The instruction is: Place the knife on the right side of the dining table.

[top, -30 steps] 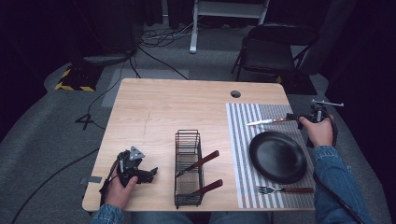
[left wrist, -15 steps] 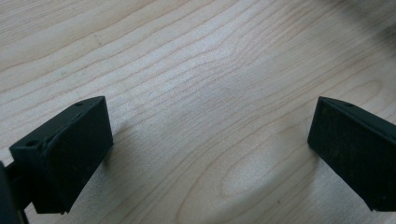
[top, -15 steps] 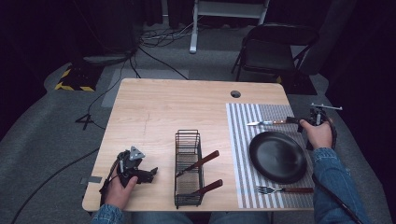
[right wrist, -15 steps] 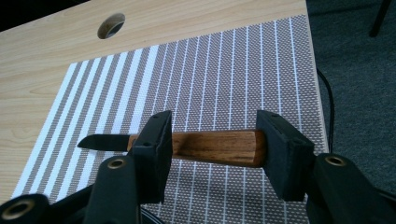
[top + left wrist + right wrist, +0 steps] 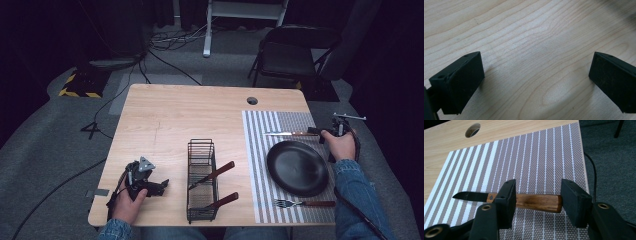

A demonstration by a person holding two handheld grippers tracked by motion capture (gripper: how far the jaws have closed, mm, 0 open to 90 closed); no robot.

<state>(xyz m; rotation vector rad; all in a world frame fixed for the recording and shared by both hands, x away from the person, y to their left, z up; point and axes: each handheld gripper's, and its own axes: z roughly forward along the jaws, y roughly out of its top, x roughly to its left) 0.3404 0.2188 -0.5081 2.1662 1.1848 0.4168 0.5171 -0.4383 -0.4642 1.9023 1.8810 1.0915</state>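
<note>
Knife [image 5: 524,201] lies on striped placemat [image 5: 544,157] between parted jaws of right gripper [image 5: 537,202]; left gripper [image 5: 536,77] gapes wide over bare table [image 5: 529,37].

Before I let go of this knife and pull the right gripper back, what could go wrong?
1. The jaws of the right gripper stand parted around the knife's wooden handle; pulling back at an angle could drag the knife across the striped placemat.
2. The knife lies just beyond the black plate, so a nudge toward you could knock it against the rim.
3. The placemat's far right edge sits close to the table edge; a sideways push could send the knife off.
</note>
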